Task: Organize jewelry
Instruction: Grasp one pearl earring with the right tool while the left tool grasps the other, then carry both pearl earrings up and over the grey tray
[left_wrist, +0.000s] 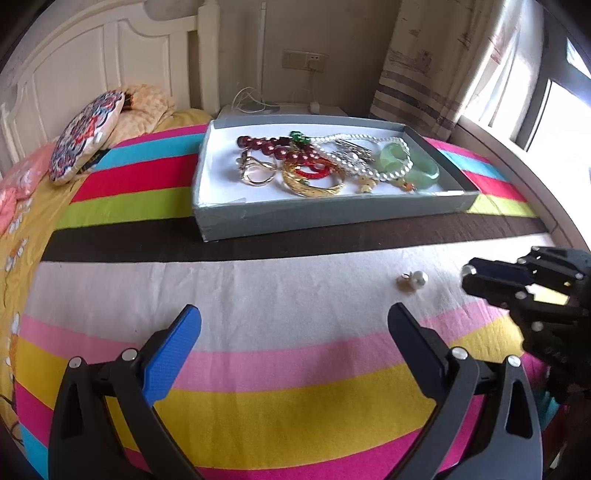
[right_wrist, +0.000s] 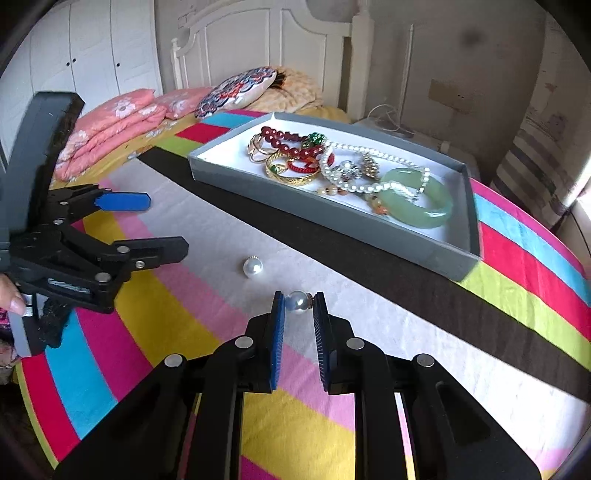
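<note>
Pearl earring (right_wrist: 298, 302) sat pinched between the narrowed fingertips of our right gripper (right_wrist: 298, 308), above the striped bedspread (right_wrist: 295, 424). A second pearl earring (right_wrist: 253, 266) lay on the white stripe nearby. Our left gripper (left_wrist: 295, 325) hovered wide apart, holding nothing. Beyond them, the grey tray (left_wrist: 325, 218) held bangles, beads and a pearl necklace (left_wrist: 369, 155).

Pearl earrings: two, one (right_wrist: 253, 266) on blanket, one (right_wrist: 300, 302) between tool tips. Tray (right_wrist: 332, 221): one. Jade bangles: two.
</note>
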